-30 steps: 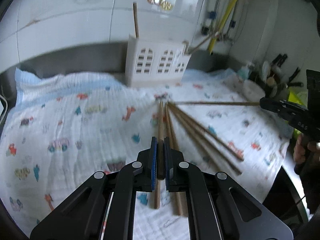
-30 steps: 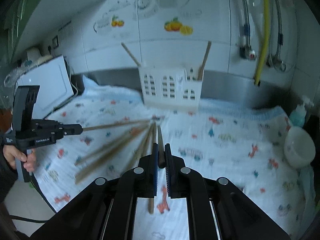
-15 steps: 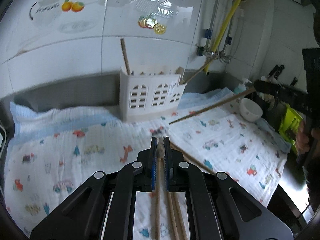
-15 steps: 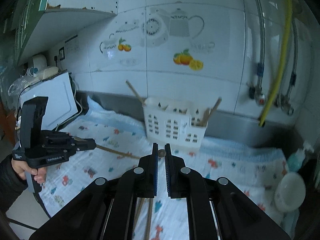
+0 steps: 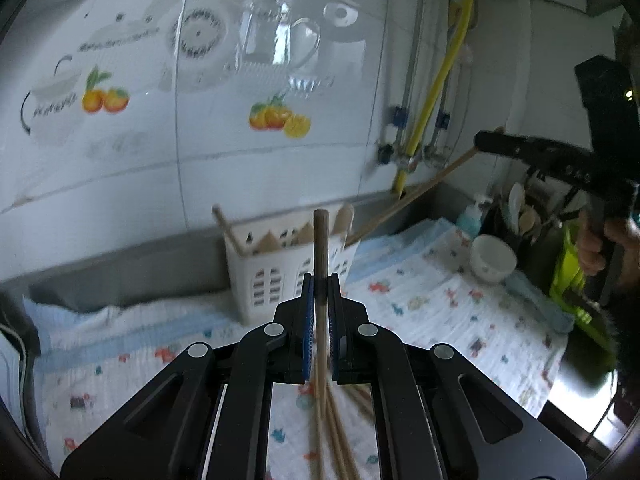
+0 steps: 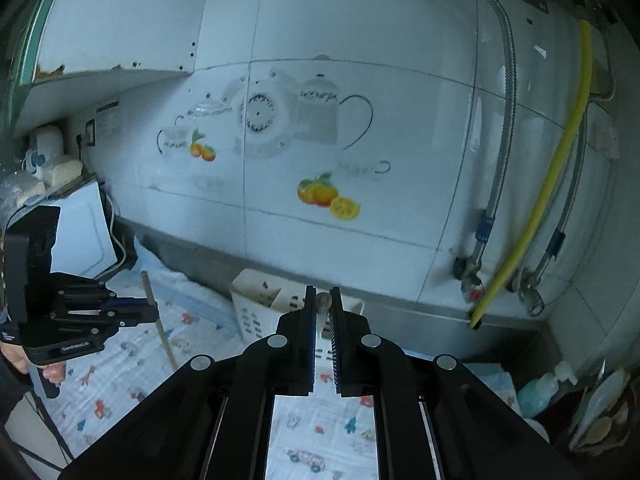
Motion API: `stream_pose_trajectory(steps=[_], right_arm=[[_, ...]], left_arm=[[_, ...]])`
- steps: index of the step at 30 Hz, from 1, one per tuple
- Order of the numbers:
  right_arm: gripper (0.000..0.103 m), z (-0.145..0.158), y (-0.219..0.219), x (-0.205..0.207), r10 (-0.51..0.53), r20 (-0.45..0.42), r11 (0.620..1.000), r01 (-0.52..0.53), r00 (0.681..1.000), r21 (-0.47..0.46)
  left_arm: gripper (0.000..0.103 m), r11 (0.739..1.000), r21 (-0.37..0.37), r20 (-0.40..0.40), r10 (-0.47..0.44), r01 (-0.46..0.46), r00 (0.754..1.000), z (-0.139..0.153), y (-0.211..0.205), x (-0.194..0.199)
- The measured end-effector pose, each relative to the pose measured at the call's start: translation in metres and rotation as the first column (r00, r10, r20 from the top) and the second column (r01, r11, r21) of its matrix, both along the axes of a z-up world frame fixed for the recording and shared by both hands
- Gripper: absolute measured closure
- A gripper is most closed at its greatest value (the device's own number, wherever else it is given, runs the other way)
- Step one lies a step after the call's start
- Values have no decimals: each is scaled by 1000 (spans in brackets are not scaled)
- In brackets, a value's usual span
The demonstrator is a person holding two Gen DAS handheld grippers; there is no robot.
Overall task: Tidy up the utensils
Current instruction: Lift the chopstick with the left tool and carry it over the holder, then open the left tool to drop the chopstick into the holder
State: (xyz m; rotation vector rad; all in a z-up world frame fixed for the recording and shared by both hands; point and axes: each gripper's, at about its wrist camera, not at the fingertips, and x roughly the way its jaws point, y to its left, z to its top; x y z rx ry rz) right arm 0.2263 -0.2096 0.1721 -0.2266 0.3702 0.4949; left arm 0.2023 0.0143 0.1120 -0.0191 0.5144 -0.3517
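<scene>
Left wrist view: the left gripper (image 5: 320,280) is clenched on a wooden chopstick (image 5: 320,240) whose round end stands above the pads, its shaft running down between the fingers. Loose chopsticks (image 5: 340,432) lie on the cartoon-printed cloth (image 5: 440,312) below. Beyond the tips sits the white utensil holder (image 5: 272,276), against the far tiled wall, with a chopstick leaning out at its left. At right, the right gripper (image 5: 480,142) grasps a second chopstick (image 5: 416,192) slanting down toward the holder; white lettering on its body is too blurred to read. A white bowl (image 5: 492,258) stands at the cloth's right edge.

Right wrist view: the right gripper (image 6: 323,300) pinches the round chopstick end (image 6: 323,301) at its tips, the holder (image 6: 260,300) just behind. At left, the left gripper (image 6: 148,308) grips its chopstick (image 6: 158,320) nearly upright; its label reads roughly "GenRobot.AI".
</scene>
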Motion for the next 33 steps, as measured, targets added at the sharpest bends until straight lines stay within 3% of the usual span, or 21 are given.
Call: stream_pose_trajectory(steps=[7, 17, 25, 33], right_arm=[[97, 12, 1, 19, -15, 6, 1000, 15, 1000, 2], [97, -22, 19, 72, -30, -114, 998, 24, 993, -55], [97, -47, 23, 91, -23, -163, 997, 11, 986, -75], [97, -62, 26, 97, -14, -185, 997, 0, 983, -77]], left_arm=[[98, 1000, 4, 109, -13, 13, 994, 47, -9, 9], [98, 997, -9, 280, 76, -76, 957, 105, -10, 44], [98, 987, -3, 304, 152, -159, 941, 95, -7, 86], [98, 980, -12, 215, 198, -200, 956, 56, 3, 116]])
